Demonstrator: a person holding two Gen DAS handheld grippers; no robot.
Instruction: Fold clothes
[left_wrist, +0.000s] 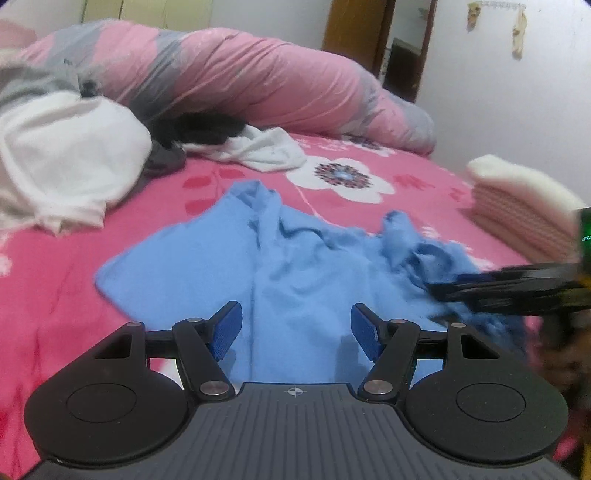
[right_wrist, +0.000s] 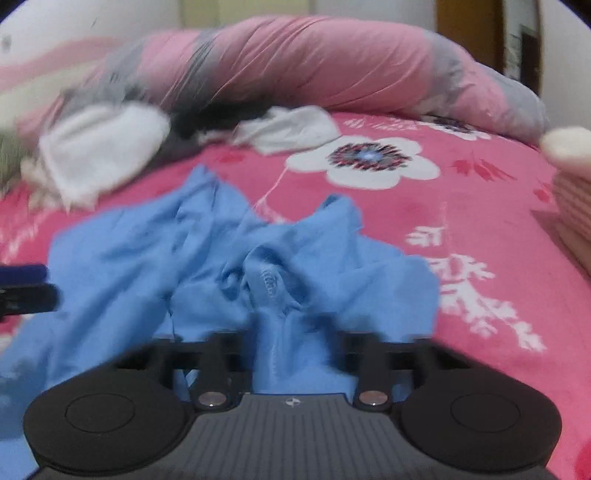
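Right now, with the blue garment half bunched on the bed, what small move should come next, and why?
Probably lower the open left gripper onto the flat blue garment to pin it, since the right gripper bunches the other side.

Bare pink bedsheet (left_wrist: 44, 295) lies open to the left of the blue garment (left_wrist: 295, 280) and to its right toward the folded pink-and-cream stack (left_wrist: 517, 199). Behind it, a white clothes heap (left_wrist: 66, 158), a loose white piece (left_wrist: 266, 147) and the rolled quilt (left_wrist: 258, 77) block the far side. The right gripper (left_wrist: 443, 291) crosses the garment's right edge.
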